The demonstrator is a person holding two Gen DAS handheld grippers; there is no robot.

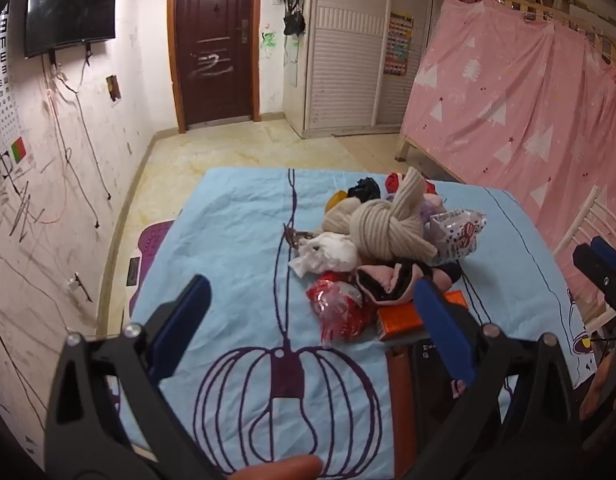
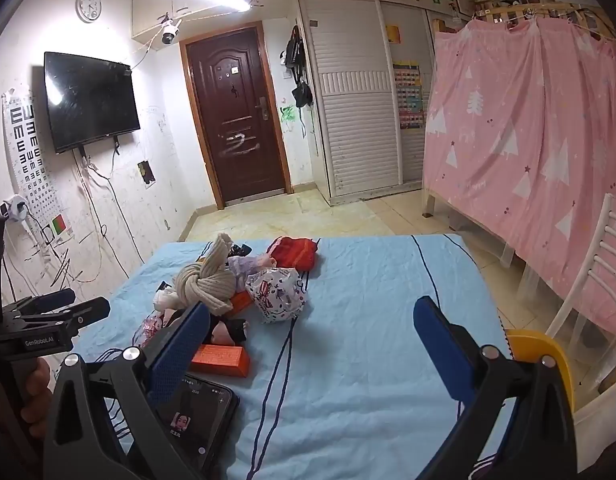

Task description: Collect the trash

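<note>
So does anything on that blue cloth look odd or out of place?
Yes: wrappers and a printed bag lie jumbled with knotted knitwear in one heap, and a phone sits beside it. Both tools hang open, holding nothing.

The phone (image 2: 200,420) lies partly hidden behind the right gripper's fingers (image 2: 180,348).

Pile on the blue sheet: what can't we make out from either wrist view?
- Orange box: left view, right end behind a tongs finger.
- Phone: right view, left side behind a tongs finger; screen text too small.
- Items under the knotted scarf: covered in both views.
- Trash bin: none visible.
</note>
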